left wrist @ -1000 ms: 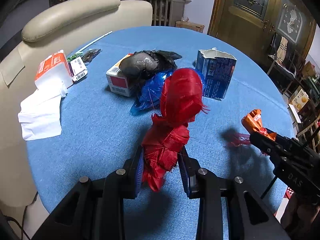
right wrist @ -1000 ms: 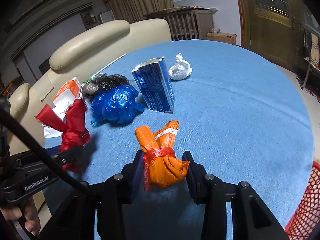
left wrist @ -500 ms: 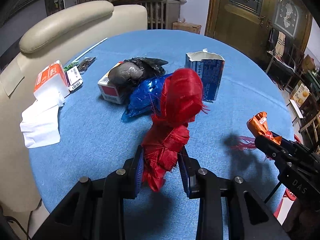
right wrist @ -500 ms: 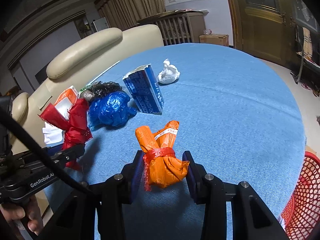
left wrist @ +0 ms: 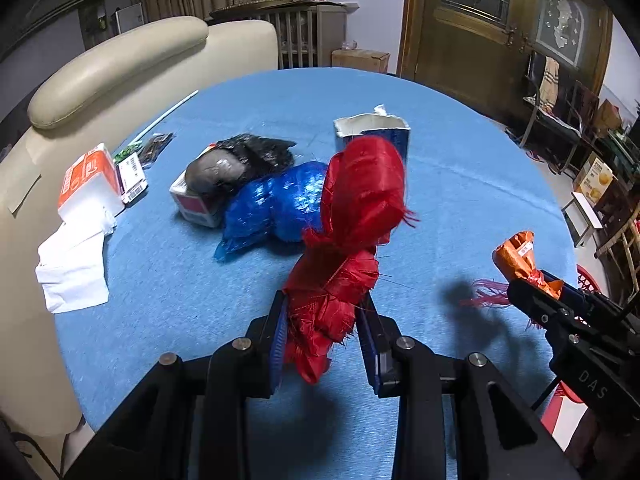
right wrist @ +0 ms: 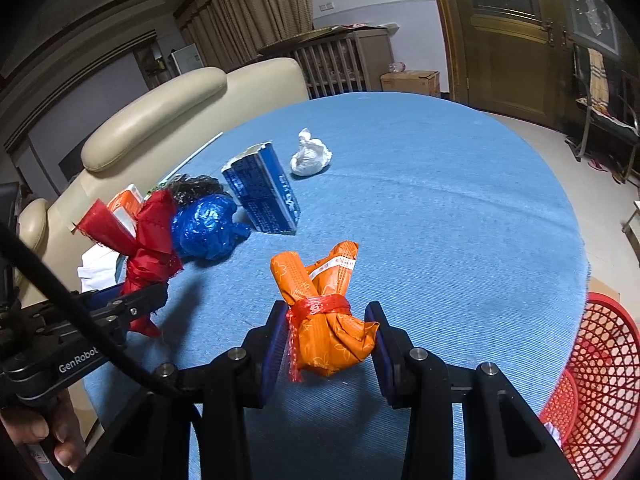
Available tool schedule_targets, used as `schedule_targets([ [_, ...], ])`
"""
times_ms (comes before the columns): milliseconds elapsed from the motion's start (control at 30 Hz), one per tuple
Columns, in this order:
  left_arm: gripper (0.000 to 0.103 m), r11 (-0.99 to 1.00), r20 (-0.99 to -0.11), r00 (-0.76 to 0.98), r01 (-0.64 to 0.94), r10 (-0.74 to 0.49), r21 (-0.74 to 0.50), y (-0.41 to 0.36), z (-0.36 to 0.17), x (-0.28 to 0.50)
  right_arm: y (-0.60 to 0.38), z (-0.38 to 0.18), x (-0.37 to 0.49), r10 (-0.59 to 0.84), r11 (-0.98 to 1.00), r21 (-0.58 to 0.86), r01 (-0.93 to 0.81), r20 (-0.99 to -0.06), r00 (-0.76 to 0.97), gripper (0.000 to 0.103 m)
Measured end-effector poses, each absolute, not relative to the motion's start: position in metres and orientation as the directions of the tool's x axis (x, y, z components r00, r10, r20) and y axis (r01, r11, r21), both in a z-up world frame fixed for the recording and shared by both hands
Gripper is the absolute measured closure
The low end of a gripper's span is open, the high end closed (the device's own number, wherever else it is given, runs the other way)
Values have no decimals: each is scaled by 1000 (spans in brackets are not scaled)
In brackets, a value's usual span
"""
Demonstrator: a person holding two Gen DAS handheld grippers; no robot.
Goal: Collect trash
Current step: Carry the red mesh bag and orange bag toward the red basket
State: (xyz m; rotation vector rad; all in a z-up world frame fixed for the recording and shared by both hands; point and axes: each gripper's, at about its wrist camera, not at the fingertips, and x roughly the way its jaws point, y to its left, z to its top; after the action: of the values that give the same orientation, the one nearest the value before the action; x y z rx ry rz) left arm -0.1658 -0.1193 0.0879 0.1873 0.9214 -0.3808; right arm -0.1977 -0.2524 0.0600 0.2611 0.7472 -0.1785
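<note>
My left gripper (left wrist: 322, 330) is shut on a red mesh bundle (left wrist: 352, 232), held above the blue table (left wrist: 460, 200); the same red mesh bundle (right wrist: 150, 240) shows at the left of the right wrist view. My right gripper (right wrist: 328, 340) is shut on an orange wrapper bundle (right wrist: 324, 320) tied with red string, also lifted off the cloth. That orange wrapper bundle (left wrist: 518, 256) appears at the right edge of the left wrist view. On the table lie a blue plastic bag (left wrist: 276, 204), a black bag (left wrist: 240, 156) on a small box, a torn blue carton (right wrist: 264, 192) and a white crumpled wad (right wrist: 310, 156).
A red mesh basket (right wrist: 596, 380) stands off the table's right edge, low at the right. An orange-and-white tissue pack (left wrist: 86, 176), loose white tissues (left wrist: 72, 264) and small packets lie at the table's left. A cream sofa (left wrist: 120, 64) backs the left side.
Both grippers have drifted back from the pile and risen slightly with their bundles. The red basket shows more fully at the right of the right wrist view.
</note>
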Motion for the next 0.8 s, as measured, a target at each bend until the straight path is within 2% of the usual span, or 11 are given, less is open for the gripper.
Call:
schedule_targets([
  [800,68,876,-777,559,481,-289,20,-161,99,-185,-285,71,-244,-158,914,174,367,-679,716,61],
])
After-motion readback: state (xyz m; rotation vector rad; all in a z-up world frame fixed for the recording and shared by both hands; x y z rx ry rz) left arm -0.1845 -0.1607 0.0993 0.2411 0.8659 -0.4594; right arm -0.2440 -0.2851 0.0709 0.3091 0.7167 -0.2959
